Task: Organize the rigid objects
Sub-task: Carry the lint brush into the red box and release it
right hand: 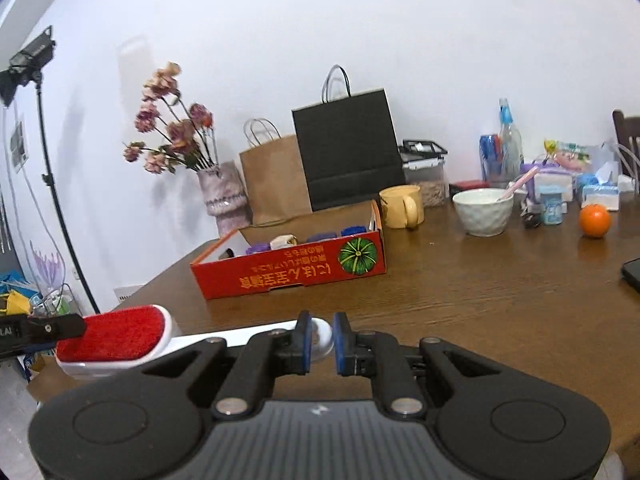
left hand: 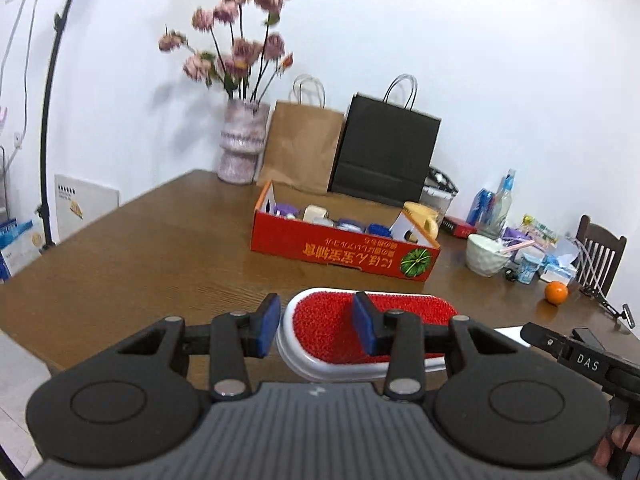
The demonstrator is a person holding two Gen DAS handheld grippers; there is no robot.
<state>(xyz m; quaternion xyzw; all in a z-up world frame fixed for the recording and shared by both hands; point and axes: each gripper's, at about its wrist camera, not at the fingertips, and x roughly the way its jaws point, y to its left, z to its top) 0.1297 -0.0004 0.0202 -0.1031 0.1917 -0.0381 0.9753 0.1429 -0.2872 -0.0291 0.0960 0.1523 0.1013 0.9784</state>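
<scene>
A lint brush with a red bristle head and a white handle hangs level above the near edge of the brown table. My left gripper is shut on the head's end, one pad on the red face and one behind the white back. My right gripper is shut on the round tip of the handle. In the right wrist view the head shows at the left, with a left finger across it. Beyond stands a red cardboard box, also seen from the right wrist, holding several small items.
At the back wall stand a vase of flowers, a brown paper bag and a black bag. A yellow mug, a white bowl, an orange, bottles and small packets crowd the right. A dark phone lies at the right edge.
</scene>
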